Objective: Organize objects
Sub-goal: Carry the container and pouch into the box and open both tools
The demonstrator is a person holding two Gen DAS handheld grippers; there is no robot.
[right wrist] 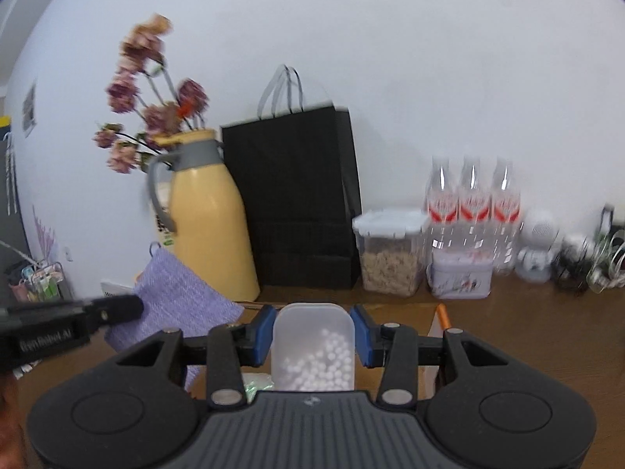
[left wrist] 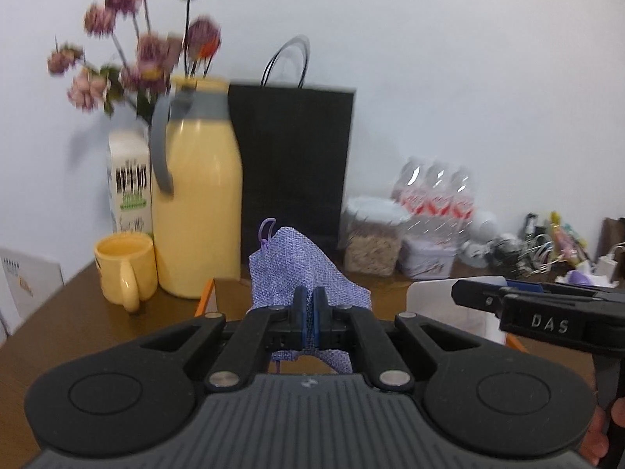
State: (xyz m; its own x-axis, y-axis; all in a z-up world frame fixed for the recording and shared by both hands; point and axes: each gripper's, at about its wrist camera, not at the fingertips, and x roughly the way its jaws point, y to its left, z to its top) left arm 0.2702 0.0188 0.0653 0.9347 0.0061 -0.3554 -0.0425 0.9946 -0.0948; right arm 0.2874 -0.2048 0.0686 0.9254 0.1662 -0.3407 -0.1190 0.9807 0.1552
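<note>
My left gripper (left wrist: pixel 311 305) is shut on a purple knitted cloth (left wrist: pixel 297 269) with a small loop at its top, held above the brown table (left wrist: pixel 78 312). The cloth also shows in the right wrist view (right wrist: pixel 175 301), with the left gripper's finger on it. My right gripper (right wrist: pixel 313 332) is shut on a clear plastic container (right wrist: pixel 312 336) with small white balls inside. The right gripper's fingers (left wrist: pixel 539 305) show at the right of the left wrist view, beside a white box (left wrist: pixel 441 297).
At the back along the wall stand a yellow jug (left wrist: pixel 195 203) with flowers (left wrist: pixel 136 51), a yellow mug (left wrist: pixel 125 265), a carton (left wrist: pixel 129 183), a black paper bag (left wrist: pixel 293 156), a cereal box (left wrist: pixel 371 238), water bottles (right wrist: pixel 472 207), a tin (right wrist: pixel 459 275) and cable clutter (left wrist: pixel 547 246).
</note>
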